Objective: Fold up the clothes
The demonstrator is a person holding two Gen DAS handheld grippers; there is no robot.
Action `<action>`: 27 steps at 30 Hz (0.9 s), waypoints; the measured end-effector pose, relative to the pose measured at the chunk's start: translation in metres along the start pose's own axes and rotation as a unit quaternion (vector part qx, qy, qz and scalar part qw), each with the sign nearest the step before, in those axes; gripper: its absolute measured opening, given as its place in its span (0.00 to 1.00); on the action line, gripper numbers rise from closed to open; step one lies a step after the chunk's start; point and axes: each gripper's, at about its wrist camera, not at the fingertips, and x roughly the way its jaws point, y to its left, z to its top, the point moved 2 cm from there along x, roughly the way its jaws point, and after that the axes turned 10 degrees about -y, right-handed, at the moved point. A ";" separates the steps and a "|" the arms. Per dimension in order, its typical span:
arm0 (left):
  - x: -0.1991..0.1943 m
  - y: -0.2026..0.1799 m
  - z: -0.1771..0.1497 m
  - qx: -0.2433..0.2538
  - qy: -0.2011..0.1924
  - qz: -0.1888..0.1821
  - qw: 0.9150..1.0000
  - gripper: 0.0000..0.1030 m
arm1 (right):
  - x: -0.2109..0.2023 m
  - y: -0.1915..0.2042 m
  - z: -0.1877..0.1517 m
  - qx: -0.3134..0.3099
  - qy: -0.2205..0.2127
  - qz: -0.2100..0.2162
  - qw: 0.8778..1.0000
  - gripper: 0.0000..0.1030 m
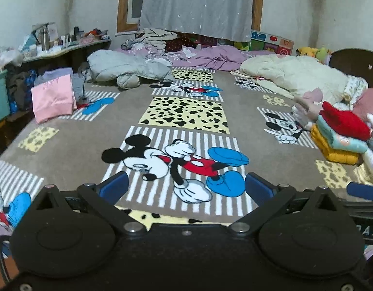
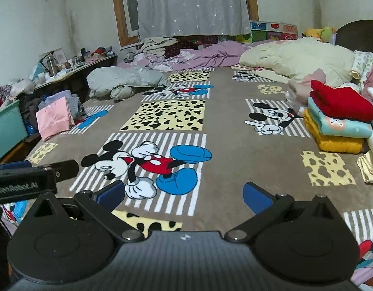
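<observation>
- We see the bed (image 1: pixel 65 150) under a cartoon-mouse blanket.
- Folded clothes stack (image 2: pixel 336 123) lies at its right edge, long axis running away from us.
- Pink folded garment (image 1: pixel 53 99) sits far left.
- Left gripper (image 1: pixel 185 186) and right gripper (image 2: pixel 184 194): jaws wide, empty.

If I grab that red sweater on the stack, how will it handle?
The red sweater looks thick and soft, so it will likely flop and unfold when lifted. It tops a loose stack, so pushing it may shift those layers.
</observation>
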 end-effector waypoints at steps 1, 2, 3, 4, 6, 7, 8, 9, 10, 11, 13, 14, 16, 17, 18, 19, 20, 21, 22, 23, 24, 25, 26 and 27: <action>-0.001 0.001 -0.001 -0.004 0.000 -0.004 1.000 1.00 | 0.000 0.000 -0.001 -0.001 0.000 -0.001 1.000 1.00; -0.001 0.001 -0.001 -0.007 0.001 -0.008 1.000 1.00 | -0.001 0.001 -0.002 -0.001 0.000 -0.002 1.000 1.00; -0.002 0.002 -0.002 -0.010 0.001 -0.011 1.000 1.00 | -0.001 0.001 -0.002 -0.001 0.000 -0.002 1.000 1.00; -0.003 0.002 -0.003 -0.005 0.002 -0.012 1.000 1.00 | -0.002 0.001 -0.002 -0.001 0.000 -0.003 1.000 1.00; -0.003 -0.001 -0.004 0.009 0.002 -0.009 1.000 1.00 | -0.002 0.003 -0.003 -0.007 -0.003 -0.005 1.000 1.00; -0.004 -0.003 -0.006 0.019 -0.002 -0.002 1.000 1.00 | -0.003 0.003 -0.003 -0.011 -0.003 -0.007 1.000 1.00; -0.004 -0.005 -0.007 0.027 -0.004 0.002 1.000 1.00 | -0.003 0.004 -0.003 -0.015 -0.003 -0.008 1.000 1.00; -0.004 -0.006 -0.008 0.028 -0.003 0.002 1.000 1.00 | -0.003 0.005 -0.003 -0.019 -0.003 -0.010 1.000 1.00; -0.004 -0.007 -0.009 0.029 -0.001 0.002 1.000 1.00 | -0.003 0.005 -0.003 -0.021 -0.002 -0.012 1.000 1.00; -0.003 -0.007 -0.009 0.029 0.000 0.001 1.000 1.00 | -0.003 0.006 -0.004 -0.023 -0.001 -0.013 1.000 1.00; -0.002 -0.007 -0.011 0.028 0.002 0.000 1.000 1.00 | -0.003 0.005 -0.005 -0.024 0.001 -0.014 1.000 1.00; -0.001 -0.007 -0.012 0.028 0.003 -0.001 1.000 1.00 | -0.002 0.004 -0.006 -0.023 0.002 -0.015 1.000 1.00; 0.000 -0.009 -0.013 0.036 0.001 0.003 0.999 1.00 | -0.002 0.002 -0.008 -0.023 0.004 -0.016 1.000 1.00; 0.001 -0.009 -0.013 0.035 0.003 0.001 0.999 1.00 | -0.001 0.000 -0.008 -0.021 0.006 -0.016 1.000 1.00; 0.002 -0.010 -0.014 0.035 0.004 0.000 0.999 1.00 | -0.001 -0.002 -0.009 -0.020 0.007 -0.016 1.000 1.00; 0.002 -0.012 -0.015 0.037 0.005 -0.001 0.999 1.00 | 0.000 -0.003 -0.009 -0.018 0.009 -0.016 1.000 1.00; 0.002 -0.013 -0.016 0.039 0.005 0.000 0.999 1.00 | 0.001 -0.005 -0.010 -0.017 0.010 -0.017 1.000 1.00; 0.002 -0.014 -0.016 0.041 0.005 0.001 0.999 1.00 | 0.002 -0.006 -0.011 -0.015 0.012 -0.017 1.000 1.00; 0.003 -0.015 -0.016 0.042 0.005 0.001 0.999 1.00 | 0.003 -0.007 -0.012 -0.014 0.014 -0.017 1.000 1.00; 0.003 -0.015 -0.016 0.042 0.005 0.001 0.999 1.00 | 0.004 -0.009 -0.013 -0.013 0.015 -0.017 1.000 1.00; 0.004 -0.015 -0.017 0.041 0.006 0.002 0.999 1.00 | 0.005 -0.010 -0.014 -0.011 0.017 -0.016 1.000 1.00; 0.005 -0.015 -0.017 0.041 0.006 0.002 0.999 1.00 | 0.006 -0.012 -0.015 -0.009 0.019 -0.015 1.000 1.00; 0.005 -0.015 -0.017 0.039 0.008 0.001 0.999 1.00 | 0.007 -0.013 -0.015 -0.008 0.021 -0.015 1.000 1.00; 0.007 -0.015 -0.017 0.037 0.010 0.000 0.999 1.00 | 0.008 -0.013 -0.016 -0.008 0.022 -0.015 1.000 1.00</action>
